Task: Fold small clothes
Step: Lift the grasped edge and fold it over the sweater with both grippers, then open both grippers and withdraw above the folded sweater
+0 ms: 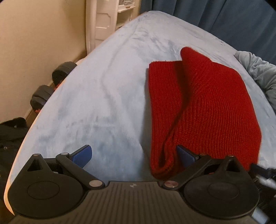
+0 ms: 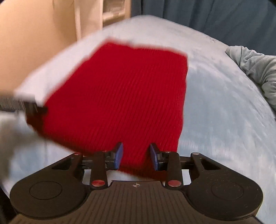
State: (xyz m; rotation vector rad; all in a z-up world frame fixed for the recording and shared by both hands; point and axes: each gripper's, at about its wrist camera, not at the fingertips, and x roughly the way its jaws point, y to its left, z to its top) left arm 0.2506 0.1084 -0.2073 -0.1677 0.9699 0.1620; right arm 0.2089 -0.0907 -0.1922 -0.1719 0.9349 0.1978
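A red knit garment [image 1: 205, 110] lies on the light blue blanket [image 1: 103, 86], with one layer folded over another. My left gripper [image 1: 134, 155] is open at its near left corner; its right finger [image 1: 185, 155] touches the near edge of the cloth, its left finger [image 1: 82, 154] is over bare blanket. In the right wrist view, which is blurred, the same red garment [image 2: 124, 96] fills the middle. My right gripper [image 2: 136, 155] is open with the cloth's near edge between its blue pads [image 2: 119, 155], which stand apart from it. The left gripper's body [image 2: 32, 110] shows at the cloth's left edge.
A crumpled grey-blue cloth [image 1: 262, 74] lies at the right edge of the bed and shows in the right wrist view [image 2: 255, 69]. Black dumbbells [image 1: 51, 86] sit on the floor by the left wall. A dark curtain [image 1: 224, 15] hangs behind.
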